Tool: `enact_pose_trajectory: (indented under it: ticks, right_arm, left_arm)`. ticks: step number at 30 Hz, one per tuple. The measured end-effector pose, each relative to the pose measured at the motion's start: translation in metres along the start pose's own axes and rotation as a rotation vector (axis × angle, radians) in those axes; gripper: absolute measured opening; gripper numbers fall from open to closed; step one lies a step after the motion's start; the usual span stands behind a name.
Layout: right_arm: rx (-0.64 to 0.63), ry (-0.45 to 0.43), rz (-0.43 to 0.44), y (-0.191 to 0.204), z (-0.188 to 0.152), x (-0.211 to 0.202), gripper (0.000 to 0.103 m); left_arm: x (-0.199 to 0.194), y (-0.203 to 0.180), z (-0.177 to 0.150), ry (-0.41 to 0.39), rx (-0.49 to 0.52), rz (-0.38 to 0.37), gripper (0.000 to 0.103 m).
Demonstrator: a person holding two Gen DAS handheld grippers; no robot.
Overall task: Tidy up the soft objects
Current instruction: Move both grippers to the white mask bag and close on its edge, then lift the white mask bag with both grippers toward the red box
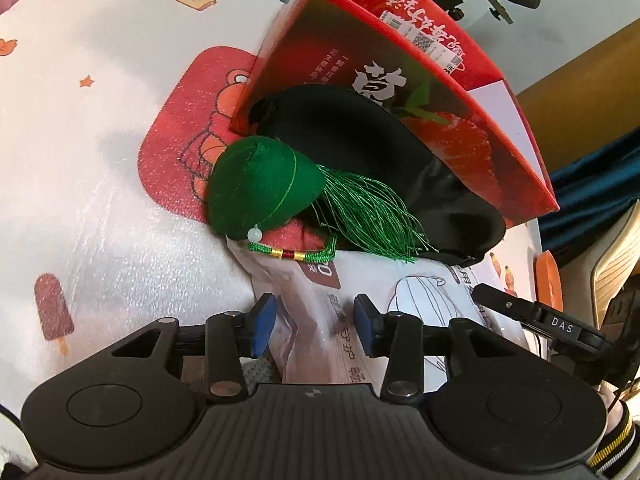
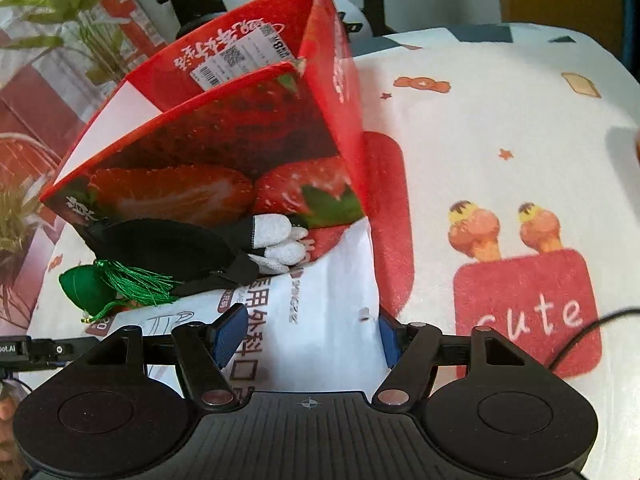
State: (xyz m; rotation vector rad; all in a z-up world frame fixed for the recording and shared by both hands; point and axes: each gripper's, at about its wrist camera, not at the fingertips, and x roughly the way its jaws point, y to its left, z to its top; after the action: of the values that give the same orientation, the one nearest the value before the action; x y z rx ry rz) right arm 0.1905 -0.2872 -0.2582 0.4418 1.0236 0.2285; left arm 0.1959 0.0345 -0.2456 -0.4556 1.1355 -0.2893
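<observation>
Bright, even daylight in both views. Soft glare on the white tablecloth, washed out toward the edges. Strong fisheye bending at the rims, dark corners. Slight blur on the plant at far left; soft shadows under the red box.

"cute" stands on a red patch of the tablecloth; "DAS" marks the right tool's finger.

The counter is being covered by a cartoon-print cloth — a red strawberry box, white packet and green sachet are being carried.
</observation>
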Motion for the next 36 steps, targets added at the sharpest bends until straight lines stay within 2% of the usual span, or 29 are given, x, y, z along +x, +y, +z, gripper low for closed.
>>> enact_pose_trajectory:
  ticks: [4,9,21,24,29,32,36]
  right_arm:
    - [0.031,0.028,0.058,-0.001,0.006,0.005,0.064]
    - [0.015,0.052,0.080,0.003,0.002,0.016,0.064]
    - [-0.077,0.054,0.066,0.011,0.003,0.018,0.065]
    - [-0.103,0.086,0.097,0.010,0.007,0.021,0.070]
    - [-0.182,0.159,0.136,0.011,0.017,0.024,0.072]
    - [-0.205,0.179,0.136,0.014,0.022,0.021,0.066]
    - [-0.219,0.162,0.148,0.016,0.021,0.011,0.061]
  left_arm:
    - [0.007,0.000,0.006,0.015,0.005,0.001,0.048]
    - [0.012,0.003,0.005,0.016,0.003,-0.007,0.054]
    - [0.017,0.013,-0.001,-0.001,-0.008,-0.035,0.054]
    - [0.017,0.013,0.002,0.009,-0.002,-0.039,0.054]
    - [0.020,0.011,0.008,0.042,0.053,-0.045,0.055]
    - [0.024,0.008,0.014,0.074,0.084,-0.049,0.055]
    - [0.023,0.001,0.021,0.096,0.119,-0.032,0.055]
